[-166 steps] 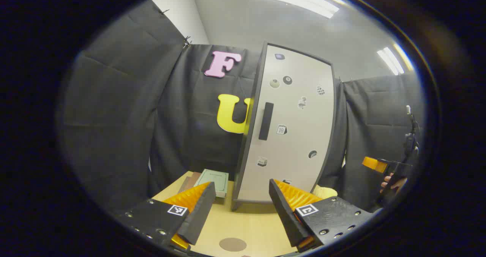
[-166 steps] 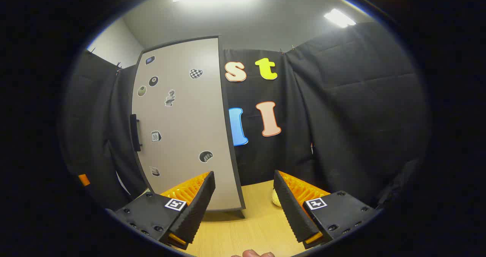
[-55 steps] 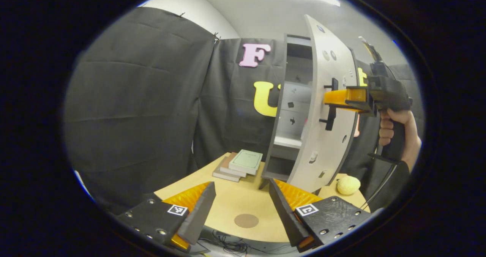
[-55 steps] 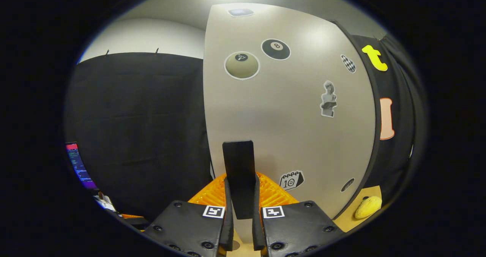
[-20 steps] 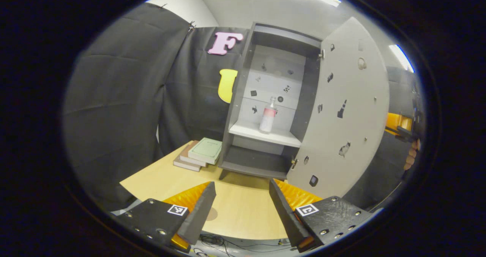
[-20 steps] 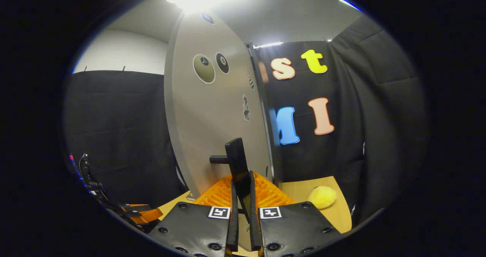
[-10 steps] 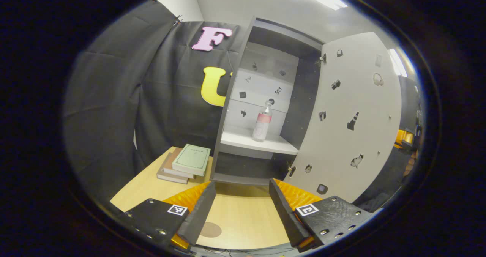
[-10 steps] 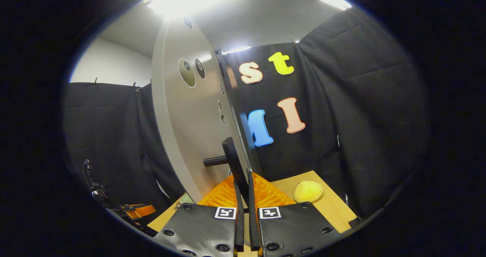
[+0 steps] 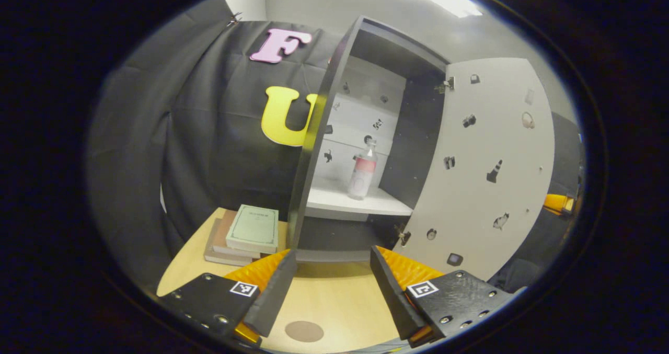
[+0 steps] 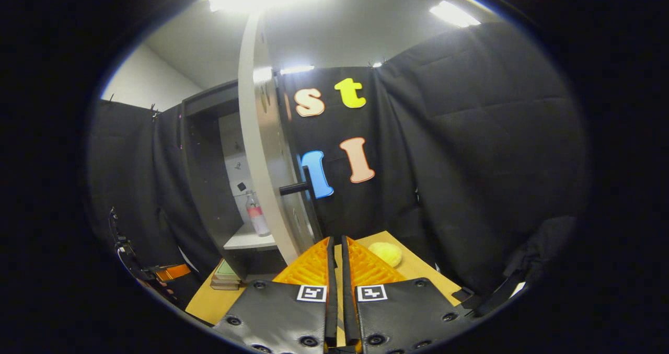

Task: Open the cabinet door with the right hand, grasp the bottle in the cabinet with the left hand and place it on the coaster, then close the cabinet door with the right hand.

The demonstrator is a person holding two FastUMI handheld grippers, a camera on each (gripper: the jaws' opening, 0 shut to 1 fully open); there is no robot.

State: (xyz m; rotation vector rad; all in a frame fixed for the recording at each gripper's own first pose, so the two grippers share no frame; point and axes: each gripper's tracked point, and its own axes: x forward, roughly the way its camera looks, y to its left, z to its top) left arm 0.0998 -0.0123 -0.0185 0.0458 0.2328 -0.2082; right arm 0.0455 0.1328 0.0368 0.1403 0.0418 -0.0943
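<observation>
The bottle (image 9: 363, 171) stands upright on the white shelf (image 9: 350, 201) inside the cabinet (image 9: 334, 134), toward the shelf's right end, clear of the walls. The cabinet door (image 9: 491, 171) is swung wide to the right of the bottle, so I judge the opening done and the reach as my step now. My left gripper (image 9: 329, 286) hangs below and in front of the shelf with its fingers spread wide and nothing between them. I should lift it to the bottle's body, go straight in between the cabinet's left wall and the door, and pinch below the neck. On the table (image 9: 334, 296) beneath the shelf the coaster (image 9: 304, 331) lies just by my left finger, and the books (image 9: 245, 233) sit left of the cabinet.

The right gripper view adds the door edge-on with its handle (image 10: 299, 186) free, my right gripper (image 10: 337, 249) closed on nothing, and a yellow ball (image 10: 385, 253) right of the door.
</observation>
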